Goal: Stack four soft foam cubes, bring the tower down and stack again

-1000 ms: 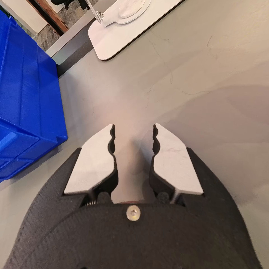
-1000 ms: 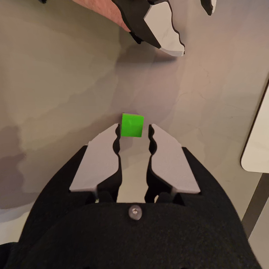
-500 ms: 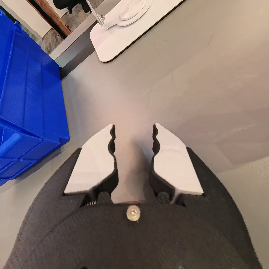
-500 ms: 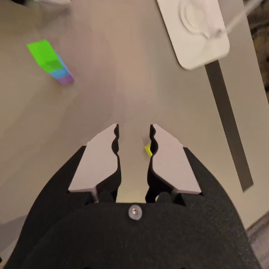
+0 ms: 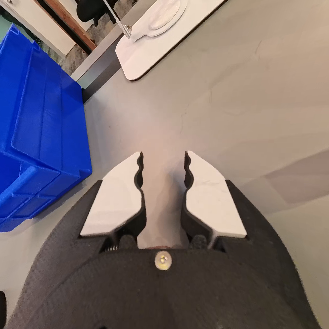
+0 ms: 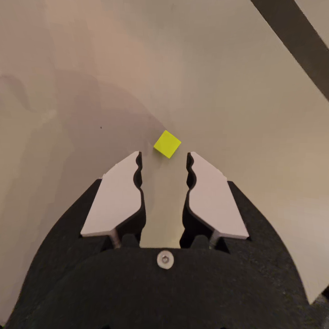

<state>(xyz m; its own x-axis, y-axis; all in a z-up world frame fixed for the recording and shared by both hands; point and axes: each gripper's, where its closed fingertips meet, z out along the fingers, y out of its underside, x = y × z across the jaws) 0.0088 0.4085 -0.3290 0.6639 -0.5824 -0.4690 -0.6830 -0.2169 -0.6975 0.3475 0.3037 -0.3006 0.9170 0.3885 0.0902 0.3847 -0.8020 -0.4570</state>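
In the right wrist view a yellow foam cube (image 6: 167,143) lies on the grey table (image 6: 89,53), turned corner-on, just beyond my right gripper (image 6: 163,154). The right gripper is open and empty, and its fingertips (image 6: 138,156) do not touch the cube. In the left wrist view my left gripper (image 5: 163,154) is open and empty over bare table (image 5: 231,106). No cube shows in the left wrist view. The other cubes are out of sight.
A blue plastic crate (image 5: 39,133) stands on the table left of the left gripper. A white board with a stand on it (image 5: 160,35) lies at the far table edge. A dark strip (image 6: 292,35) runs along the table edge at the upper right of the right wrist view.
My right gripper left the green cube on the stack, swung away to the yellow cube and opened wider. My left gripper drifted slightly and its fingers narrowed a little.
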